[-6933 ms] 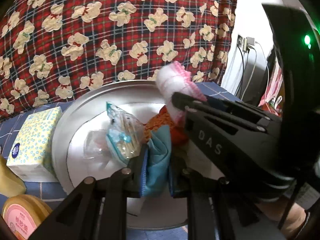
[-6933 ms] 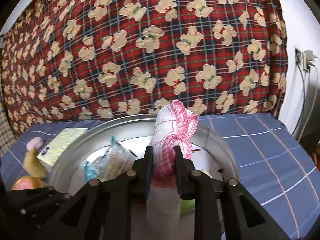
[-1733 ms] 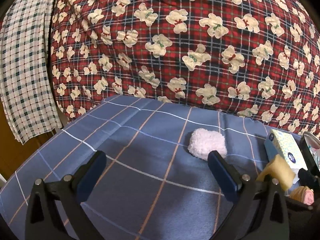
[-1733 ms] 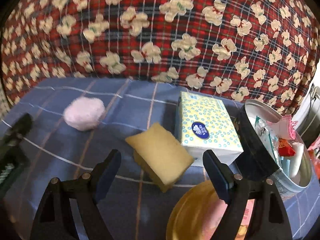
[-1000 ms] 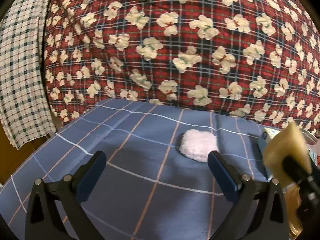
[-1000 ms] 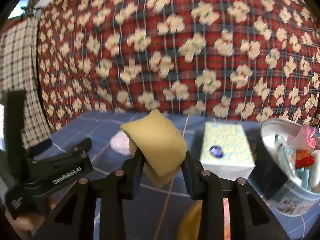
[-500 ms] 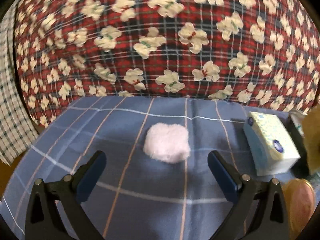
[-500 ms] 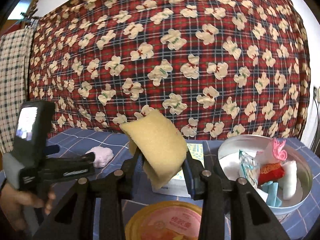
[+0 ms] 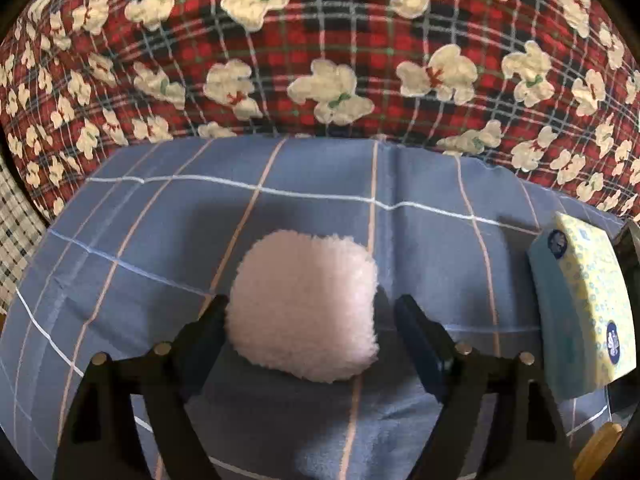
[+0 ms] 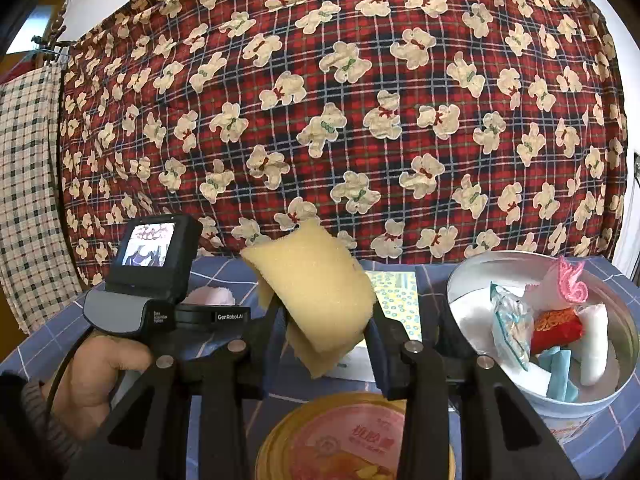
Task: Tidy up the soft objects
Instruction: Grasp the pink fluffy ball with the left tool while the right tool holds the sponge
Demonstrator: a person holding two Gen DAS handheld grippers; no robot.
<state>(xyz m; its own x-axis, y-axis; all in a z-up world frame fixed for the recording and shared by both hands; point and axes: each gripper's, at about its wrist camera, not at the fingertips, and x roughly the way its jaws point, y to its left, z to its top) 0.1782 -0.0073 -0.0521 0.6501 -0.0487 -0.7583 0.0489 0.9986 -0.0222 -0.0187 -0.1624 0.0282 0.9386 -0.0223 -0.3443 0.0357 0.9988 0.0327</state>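
Note:
A fluffy pink puff (image 9: 306, 306) lies on the blue checked cloth (image 9: 120, 248). My left gripper (image 9: 312, 312) is open with its jaws on either side of the puff; the left jaw is at its edge, the right a little apart. In the right wrist view my right gripper (image 10: 324, 320) is shut on a folded yellow sponge (image 10: 316, 284), held up above the table. The round metal tin (image 10: 616, 312) at the right holds several soft items, among them a pink-edged white cloth (image 10: 560, 284). The puff (image 10: 210, 295) peeks out behind the left gripper's body.
A yellow-and-blue tissue pack (image 9: 584, 308) lies right of the puff, between it and the tin. A round orange lid (image 10: 352, 436) lies near the front. A red plaid bear-print quilt (image 10: 340, 100) rises behind the table. A hand (image 10: 96, 376) holds the left gripper.
My left gripper has moved forward and down until the pink puff sits between its open jaws. My right gripper still holds the sponge aloft, barely moved.

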